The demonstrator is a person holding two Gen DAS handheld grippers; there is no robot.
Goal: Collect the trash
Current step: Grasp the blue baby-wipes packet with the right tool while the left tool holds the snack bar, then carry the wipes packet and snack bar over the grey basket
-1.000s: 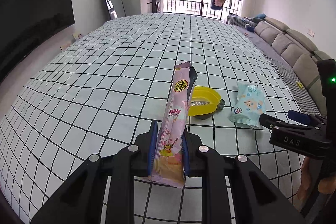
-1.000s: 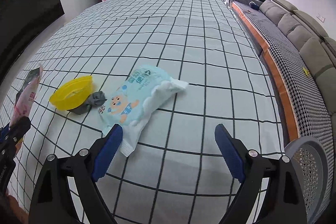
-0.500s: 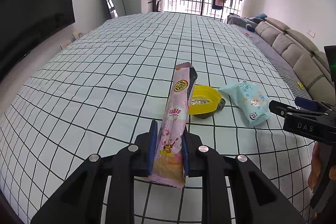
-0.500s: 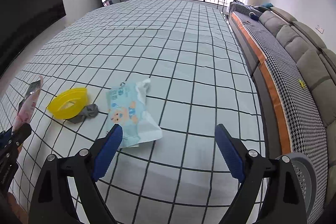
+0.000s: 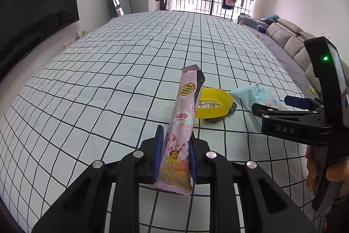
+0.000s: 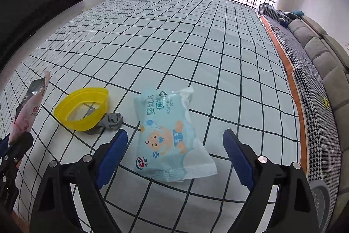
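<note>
The left gripper [image 5: 174, 154] points downward, its blue-padded fingers [image 5: 158, 154] pinched tight on something thin. The right gripper [image 6: 175, 153] also angles down, fingers spread wide, gripping nothing.

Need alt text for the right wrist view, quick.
Open right gripper hovers over a light blue wipes pack on the checked cloth. Left of it lie a yellow lid and grey scrap.
</note>
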